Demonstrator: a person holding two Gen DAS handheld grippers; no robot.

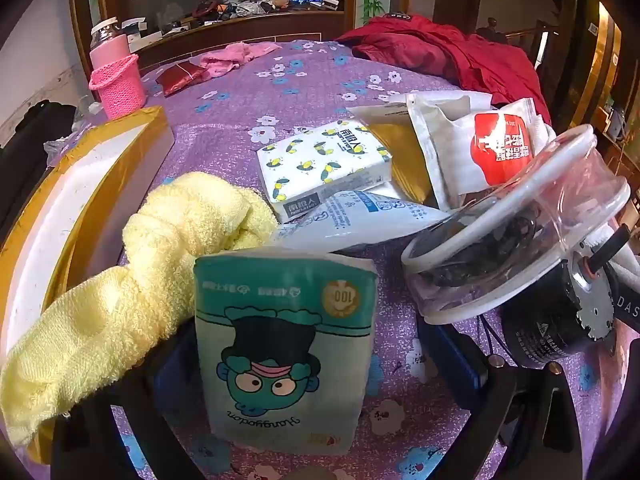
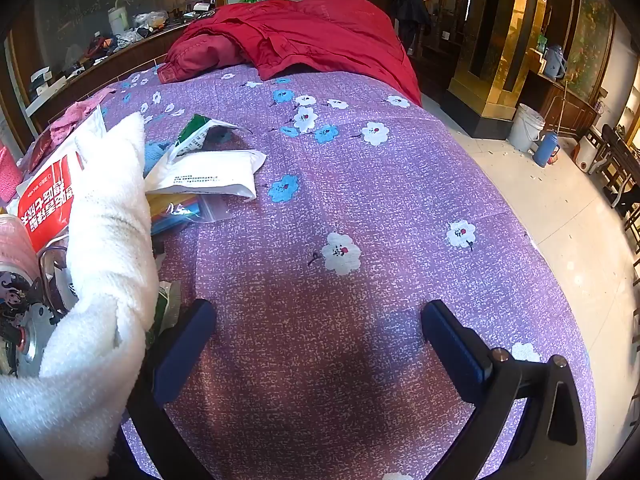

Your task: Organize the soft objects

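Left gripper with jaws spread wide, the teal tissue pack standing upright between them; whether either pad touches the pack cannot be told, and no squeeze shows in its sides. For a sound pick, the jaws should probably close on the pack's two broad flanks near mid-height, gently enough that the soft wrapper does not buckle, and clear of the yellow towel that drapes over the left finger. Right gripper likewise spread and empty, poised over bare purple floral cloth, a white towel lying against its left finger. Farther from the left gripper: a lemon-print tissue pack at centre, a pale blue-and-white pouch just in front of it, a red-and-white packet to the right. Containers: a clear plastic pouch at near right holds dark items, not identifiable; a gold-edged box at left shows only a white inner face, contents hidden; a pink basket at far left carries a pink bottle
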